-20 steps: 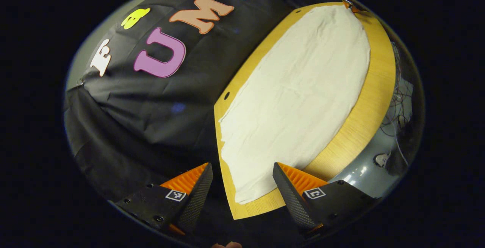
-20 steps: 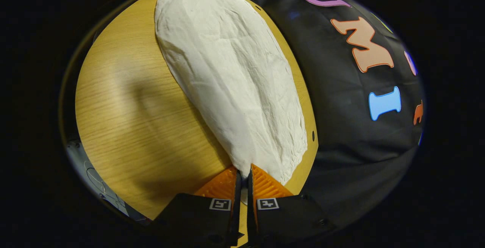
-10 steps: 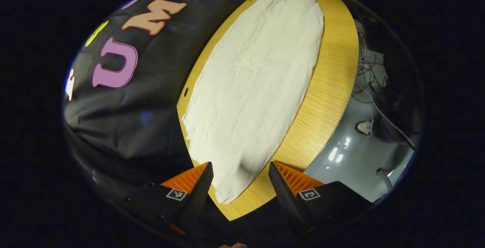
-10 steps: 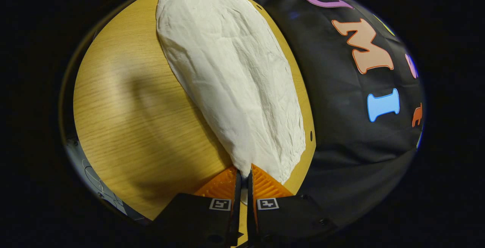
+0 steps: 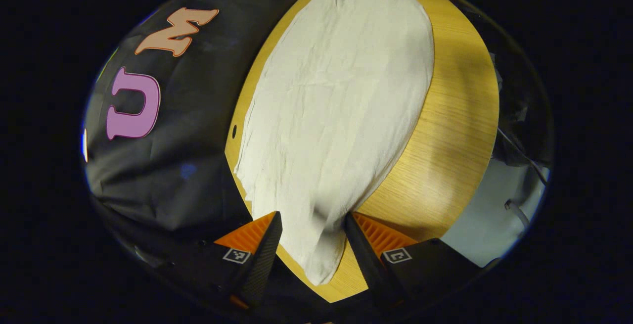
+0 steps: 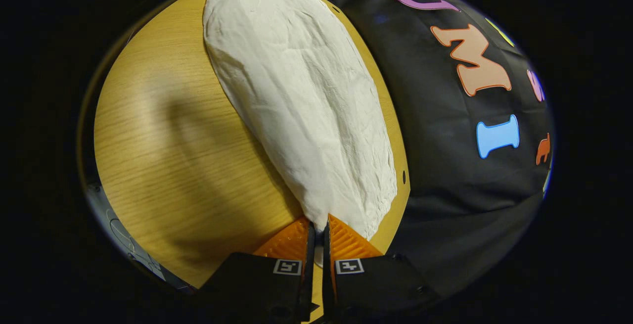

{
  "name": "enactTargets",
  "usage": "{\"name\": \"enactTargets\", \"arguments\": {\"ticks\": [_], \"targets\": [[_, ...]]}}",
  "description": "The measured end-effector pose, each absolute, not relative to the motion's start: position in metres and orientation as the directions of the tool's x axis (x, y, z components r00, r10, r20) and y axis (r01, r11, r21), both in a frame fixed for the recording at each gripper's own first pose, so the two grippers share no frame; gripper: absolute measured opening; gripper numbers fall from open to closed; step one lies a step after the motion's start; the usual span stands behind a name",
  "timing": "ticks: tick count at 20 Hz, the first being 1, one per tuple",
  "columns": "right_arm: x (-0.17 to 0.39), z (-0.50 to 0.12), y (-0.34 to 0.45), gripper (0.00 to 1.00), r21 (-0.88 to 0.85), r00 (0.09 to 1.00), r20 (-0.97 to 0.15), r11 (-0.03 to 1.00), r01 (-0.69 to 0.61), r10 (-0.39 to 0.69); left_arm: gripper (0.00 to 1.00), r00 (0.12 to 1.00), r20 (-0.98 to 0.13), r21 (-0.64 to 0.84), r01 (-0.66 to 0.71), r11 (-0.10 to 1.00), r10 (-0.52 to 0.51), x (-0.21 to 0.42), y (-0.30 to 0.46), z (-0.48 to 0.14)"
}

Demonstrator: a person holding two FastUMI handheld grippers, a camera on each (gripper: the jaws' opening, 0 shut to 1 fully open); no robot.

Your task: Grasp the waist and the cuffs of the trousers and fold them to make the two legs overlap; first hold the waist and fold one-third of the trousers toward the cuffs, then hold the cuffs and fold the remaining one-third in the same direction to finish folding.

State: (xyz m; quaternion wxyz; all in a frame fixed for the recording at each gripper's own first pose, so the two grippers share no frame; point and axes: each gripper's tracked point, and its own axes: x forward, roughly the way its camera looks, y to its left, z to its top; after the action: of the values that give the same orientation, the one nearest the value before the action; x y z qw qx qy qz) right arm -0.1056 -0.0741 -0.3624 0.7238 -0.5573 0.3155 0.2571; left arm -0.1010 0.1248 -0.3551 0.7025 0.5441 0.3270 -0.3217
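Readable txt: none. No words, nos. or brands legible on the trousers [image 6: 301, 101] or the table [image 6: 163, 156].
L tags: left gripper [image 5: 312, 214] has 2 small square coded markers [image 5: 237, 255], one on each finger's base; block pattern only, no letters.
R tags: right gripper [image 6: 317, 221] has 2 square tags [image 6: 288, 266] of the same kind, side by side just behind the fingers; pattern too small to decode.

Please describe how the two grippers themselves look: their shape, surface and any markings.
The left gripper has two wedge-shaped fingers that taper to points, with ribbed outer faces and finely textured inner faces. Each sits on a dark block with screws and a small square black-and-white marker. The right gripper has the same ribbed wedges, dark blocks and square markers.
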Motion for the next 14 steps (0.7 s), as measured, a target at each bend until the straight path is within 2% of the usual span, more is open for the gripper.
{"name": "enactTargets", "arguments": {"ticks": [1,2,3,4,7,11,12,14], "targets": [[-0.105,-0.363,-0.074,0.11,-0.645,0.669,-0.743,0.247,-0.724,0.021,0.79,0.573,-0.814,0.548,0.812,0.199,-0.096,-0.102,0.123,-0.358],[-0.105,-0.363,-0.074,0.11,-0.644,0.669,-0.743,0.247,-0.724,0.021,0.68,0.566,-0.819,0.542,0.817,0.194,-0.096,-0.102,0.122,-0.361],[-0.105,-0.363,-0.074,0.11,-0.644,0.669,-0.743,0.247,-0.724,0.021,0.62,0.564,-0.820,0.542,0.819,0.188,-0.092,-0.105,0.121,-0.363],[-0.105,-0.362,-0.074,0.11,-0.644,0.669,-0.743,0.248,-0.724,0.022,0.48,0.567,-0.819,0.546,0.818,0.184,-0.091,-0.106,0.121,-0.363],[-0.105,-0.363,-0.074,0.11,-0.641,0.667,-0.744,0.250,-0.725,0.027,0.38,0.555,-0.828,0.529,0.821,0.217,-0.079,-0.109,0.122,-0.367],[-0.105,-0.363,-0.074,0.11,-0.633,0.662,-0.748,0.246,-0.734,0.051,0.17,0.511,-0.857,0.486,0.842,0.236,-0.058,-0.118,0.119,-0.370],[-0.105,-0.362,-0.074,0.11,-0.628,0.657,-0.752,0.243,-0.739,0.058,0.06,0.512,-0.857,0.488,0.841,0.232,-0.053,-0.118,0.120,-0.370],[-0.103,-0.362,-0.073,0.11,-0.613,0.646,-0.759,0.252,-0.749,0.074,0.02,0.514,-0.857,0.493,0.839,0.229,-0.039,-0.119,0.121,-0.370]]}}
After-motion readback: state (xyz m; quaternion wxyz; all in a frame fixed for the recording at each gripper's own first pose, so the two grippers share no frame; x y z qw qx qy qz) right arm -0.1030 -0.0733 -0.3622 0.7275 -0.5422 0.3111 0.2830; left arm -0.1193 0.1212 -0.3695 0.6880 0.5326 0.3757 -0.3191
